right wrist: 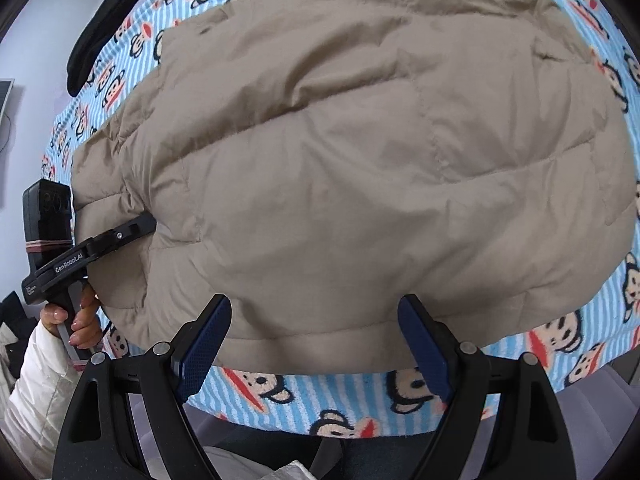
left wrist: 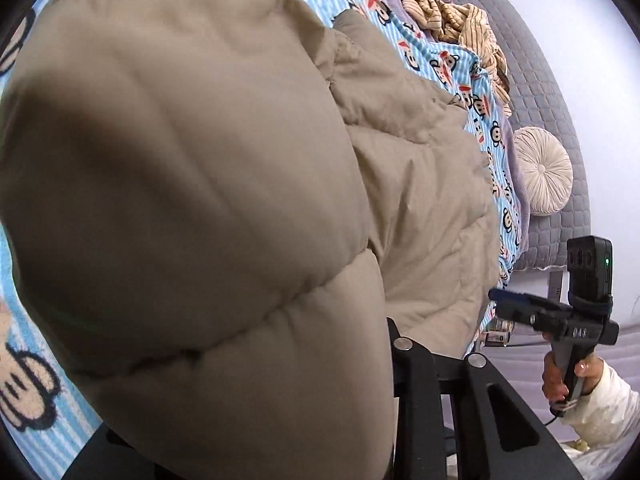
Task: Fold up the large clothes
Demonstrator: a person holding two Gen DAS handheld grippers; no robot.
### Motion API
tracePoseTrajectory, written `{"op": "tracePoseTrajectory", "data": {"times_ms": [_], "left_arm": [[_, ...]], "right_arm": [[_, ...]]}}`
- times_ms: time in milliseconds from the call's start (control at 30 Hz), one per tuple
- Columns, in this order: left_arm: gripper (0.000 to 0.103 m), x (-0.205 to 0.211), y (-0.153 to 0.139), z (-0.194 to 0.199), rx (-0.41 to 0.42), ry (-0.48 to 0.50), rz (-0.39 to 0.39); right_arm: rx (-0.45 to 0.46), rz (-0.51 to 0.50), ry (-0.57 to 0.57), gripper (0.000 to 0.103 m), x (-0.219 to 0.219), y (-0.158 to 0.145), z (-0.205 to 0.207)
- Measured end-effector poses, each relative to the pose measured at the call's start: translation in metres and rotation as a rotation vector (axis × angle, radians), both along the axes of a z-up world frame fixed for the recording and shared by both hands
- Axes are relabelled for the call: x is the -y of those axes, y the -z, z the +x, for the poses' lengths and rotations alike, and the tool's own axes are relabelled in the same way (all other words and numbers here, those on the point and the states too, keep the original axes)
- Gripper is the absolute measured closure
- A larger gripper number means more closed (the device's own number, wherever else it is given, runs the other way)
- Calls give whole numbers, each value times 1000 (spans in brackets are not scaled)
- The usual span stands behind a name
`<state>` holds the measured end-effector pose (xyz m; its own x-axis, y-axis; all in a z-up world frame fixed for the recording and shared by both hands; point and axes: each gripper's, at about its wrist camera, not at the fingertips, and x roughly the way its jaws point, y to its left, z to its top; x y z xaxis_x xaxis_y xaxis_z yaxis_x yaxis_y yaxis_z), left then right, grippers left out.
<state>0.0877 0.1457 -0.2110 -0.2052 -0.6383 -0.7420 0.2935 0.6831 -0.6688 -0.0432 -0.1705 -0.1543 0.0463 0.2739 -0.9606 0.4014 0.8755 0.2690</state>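
A large beige puffer jacket (right wrist: 340, 168) lies spread on a blue striped monkey-print blanket (right wrist: 304, 396). My right gripper (right wrist: 316, 344) is open, its blue-padded fingers (right wrist: 204, 344) either side of the jacket's near hem, just at the bed's edge. In the left wrist view the jacket (left wrist: 192, 184) fills most of the frame and covers my left gripper's fingers; only its black frame (left wrist: 436, 392) shows. My left gripper also shows in the right wrist view (right wrist: 148, 224), its tip pushed into the jacket's left side. The right gripper also shows in the left wrist view (left wrist: 500, 298).
A striped tan garment (left wrist: 452, 20) lies crumpled further along the bed. A round cream cushion (left wrist: 544, 170) sits on a grey quilted cover (left wrist: 536, 64). A black garment (right wrist: 100, 32) lies at the blanket's far left edge.
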Motion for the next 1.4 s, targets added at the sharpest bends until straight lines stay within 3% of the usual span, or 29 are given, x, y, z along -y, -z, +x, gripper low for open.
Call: {"op": "tracePoseTrajectory", "data": {"times_ms": [133, 167, 200, 233, 267, 400, 533, 700, 767, 833, 900, 1000, 1100, 1267, 1300, 1333, 1367, 1400], "left_arm": [[69, 2, -22, -2, -5, -30, -18], [69, 4, -29, -4, -5, -39, -21], [69, 5, -36, -6, -5, -48, -24], [70, 9, -45, -8, -5, -55, -27], [70, 13, -54, -11, -2, -60, -29], [70, 42, -98, -24, 24, -51, -34], [70, 96, -135, -38, 41, -23, -19], [69, 178, -153, -56, 61, 50, 16], [68, 210, -153, -62, 90, 89, 64], [53, 233, -150, -65, 96, 109, 88], [47, 248, -149, -66, 100, 121, 98], [32, 264, -151, -65, 93, 153, 83], [32, 282, -147, -66, 78, 217, 92], [29, 321, -132, -72, 27, 329, 36], [18, 331, -126, -73, 14, 349, 19], [15, 342, -121, -72, 11, 360, 7], [15, 348, -115, -73, 19, 370, 11], [15, 352, -108, -73, 27, 375, 23]], "right_arm": [[101, -49, 35, 18, 29, -15, 10], [126, -47, 44, 33, 34, -15, 11], [150, -48, 43, 70, 37, -15, 14], [163, -52, 31, 89, 38, -12, 18], [168, -52, 19, 98, 41, -7, 22], [193, 19, -22, 98, 47, 18, 36], [204, 126, -27, 98, 48, 44, 47], [206, 255, 6, 103, 59, 70, 49], [209, 301, 25, 103, 64, 80, 50], [213, 349, 50, 103, 68, 89, 50], [215, 399, 77, 103, 73, 96, 48], [200, 440, 102, 103, 84, 92, 43], [210, 460, 144, 100, 107, 72, 24], [253, 340, 200, 98, 156, 31, -32], [255, 321, 228, 90, 166, 26, -46], [253, 298, 256, 81, 175, 21, -60], [254, 283, 283, 55, 181, 18, -73], [261, 271, 312, 36, 187, 13, -87]]}}
